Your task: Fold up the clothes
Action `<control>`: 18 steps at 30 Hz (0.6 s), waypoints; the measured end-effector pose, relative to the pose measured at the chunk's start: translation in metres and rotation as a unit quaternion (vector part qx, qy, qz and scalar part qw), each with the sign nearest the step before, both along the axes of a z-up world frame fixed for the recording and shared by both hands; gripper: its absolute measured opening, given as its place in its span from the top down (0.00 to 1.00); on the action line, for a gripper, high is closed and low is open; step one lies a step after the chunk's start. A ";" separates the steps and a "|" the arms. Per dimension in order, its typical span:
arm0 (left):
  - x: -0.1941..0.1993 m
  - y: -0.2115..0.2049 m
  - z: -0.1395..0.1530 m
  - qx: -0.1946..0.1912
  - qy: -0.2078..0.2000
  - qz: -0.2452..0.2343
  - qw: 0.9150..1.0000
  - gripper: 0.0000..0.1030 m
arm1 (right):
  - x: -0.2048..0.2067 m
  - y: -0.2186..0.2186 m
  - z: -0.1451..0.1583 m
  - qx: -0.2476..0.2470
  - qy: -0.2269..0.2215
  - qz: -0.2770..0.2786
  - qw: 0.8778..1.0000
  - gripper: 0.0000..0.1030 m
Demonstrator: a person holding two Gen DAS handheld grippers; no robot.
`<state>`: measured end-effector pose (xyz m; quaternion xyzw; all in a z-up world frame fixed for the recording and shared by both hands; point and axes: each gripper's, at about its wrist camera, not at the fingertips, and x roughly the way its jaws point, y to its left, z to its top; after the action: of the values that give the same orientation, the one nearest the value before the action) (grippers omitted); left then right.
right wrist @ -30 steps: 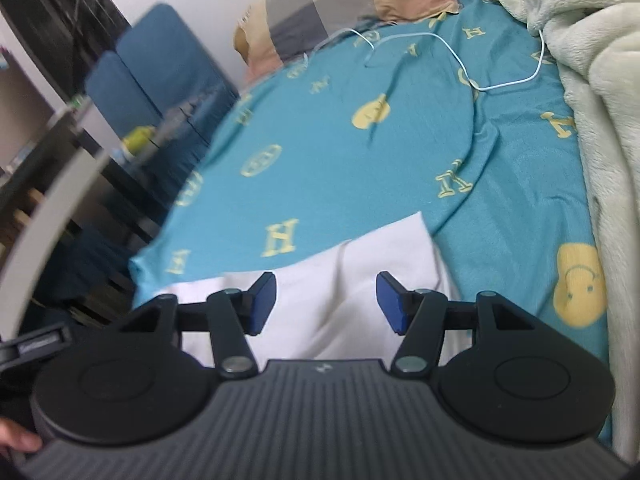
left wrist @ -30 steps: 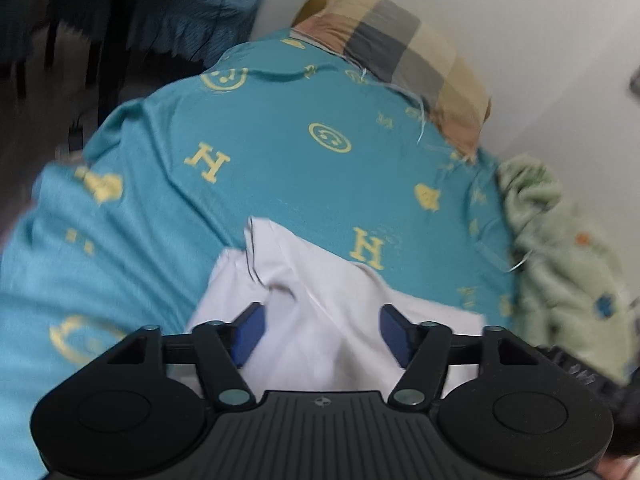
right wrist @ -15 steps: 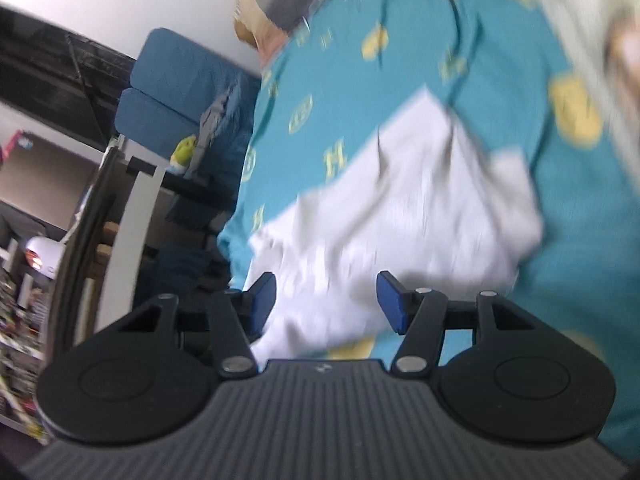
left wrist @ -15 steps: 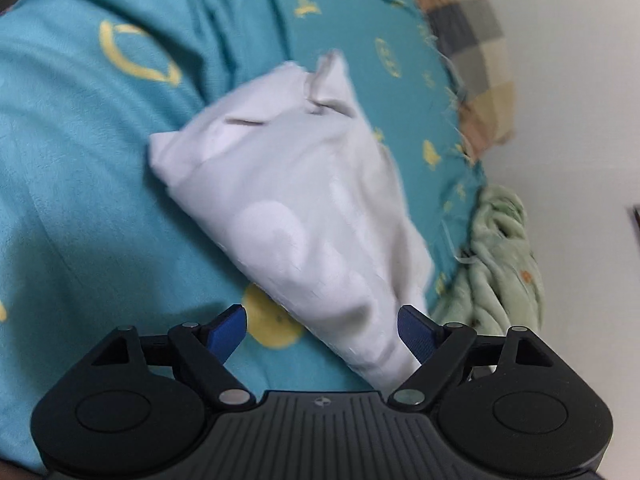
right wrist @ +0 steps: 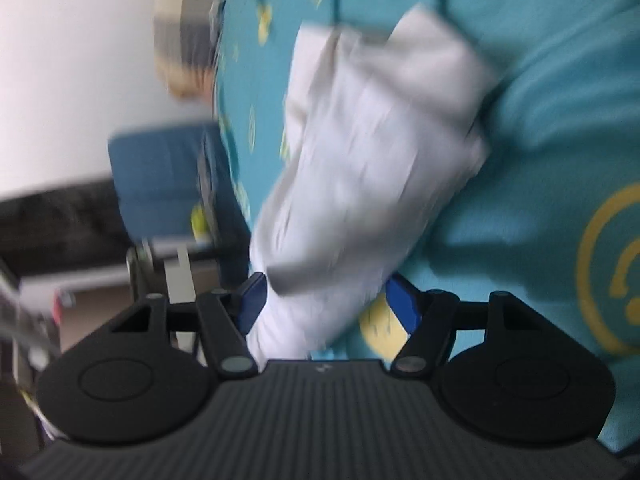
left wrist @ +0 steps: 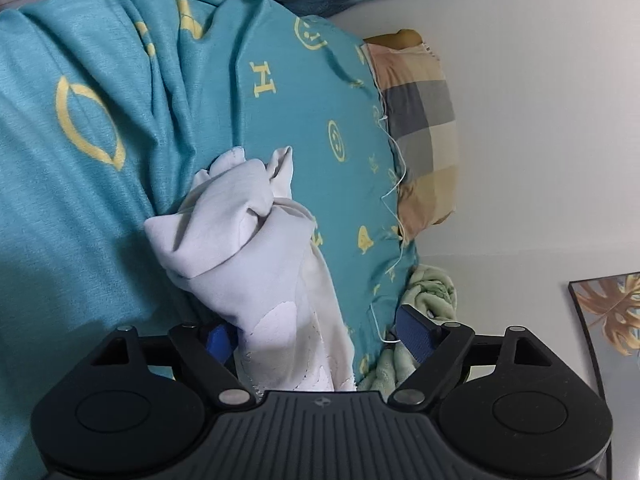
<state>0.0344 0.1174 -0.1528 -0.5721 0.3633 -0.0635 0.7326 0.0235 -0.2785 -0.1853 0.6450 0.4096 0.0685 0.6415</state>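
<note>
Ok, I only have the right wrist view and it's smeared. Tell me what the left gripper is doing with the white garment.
Observer: The left gripper is open; the white garment runs out between its fingers, hard by the left one and well clear of the right.
Operator: Describe the garment's far end.
Observer: It is bunched into a crumpled knot on the teal bedsheet, not spread flat.
Operator: Name whatever sits by that gripper's right finger.
Observer: A green fleece blanket lies just beyond it, at the sheet's edge.
</note>
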 end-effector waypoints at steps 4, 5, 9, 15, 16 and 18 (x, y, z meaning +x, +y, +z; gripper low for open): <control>0.006 -0.002 -0.015 0.021 0.049 -0.009 0.999 0.31 | 0.002 -0.002 -0.011 0.000 0.019 -0.021 1.000 0.33; 0.007 -0.001 -0.018 0.023 0.058 -0.008 0.998 0.37 | 0.004 0.000 -0.011 -0.017 0.018 -0.013 1.000 0.34; 0.010 0.007 -0.023 0.024 0.074 0.004 0.997 0.71 | 0.006 0.004 0.000 -0.059 0.003 -0.003 0.998 0.63; 0.007 0.017 -0.002 -0.022 0.061 0.008 0.998 0.84 | -0.006 0.000 0.035 -0.080 -0.034 -0.001 0.996 0.78; 0.007 0.018 0.007 -0.030 0.061 0.007 0.998 0.84 | -0.008 -0.002 0.045 -0.078 -0.043 -0.003 0.996 0.78; 0.005 0.017 0.034 -0.028 0.052 0.001 0.998 0.84 | -0.007 -0.008 0.069 -0.071 -0.065 -0.009 0.995 0.79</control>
<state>0.0395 0.1343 -0.1192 -0.5951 0.3986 -0.0428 0.6966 0.0160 -0.2861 -0.1163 0.5959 0.3647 0.0755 0.7115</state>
